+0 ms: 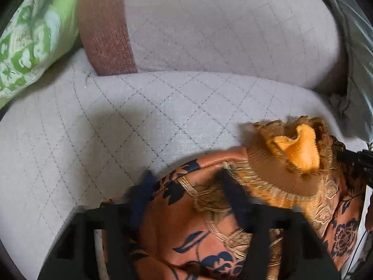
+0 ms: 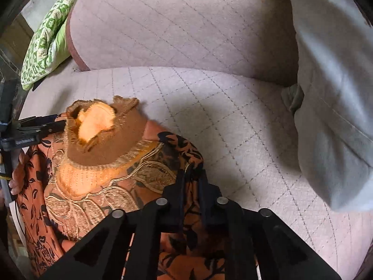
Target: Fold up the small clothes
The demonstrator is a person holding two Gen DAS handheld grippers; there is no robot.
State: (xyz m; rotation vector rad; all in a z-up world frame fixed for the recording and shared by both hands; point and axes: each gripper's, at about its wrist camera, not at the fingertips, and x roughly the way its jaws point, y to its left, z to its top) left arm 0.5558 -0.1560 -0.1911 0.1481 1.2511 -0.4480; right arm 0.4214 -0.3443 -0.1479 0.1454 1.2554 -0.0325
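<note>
- The orange flowered garment (image 1: 186, 228) runs off the bottom edge in both views; its full shape cannot be told.
- The left tongs (image 1: 184, 182) are smeared by motion blur, and their tips sink into the cloth.
- The tips of the right tongs (image 2: 192, 175) are buried in a fold of the garment.
- The green patterned cushion (image 1: 30, 39) is cut by the left edge.
- A grey cloth (image 2: 333, 93) leaves the frame on the right.
- A hand (image 2: 17, 179) shows only partly behind the garment.
</note>
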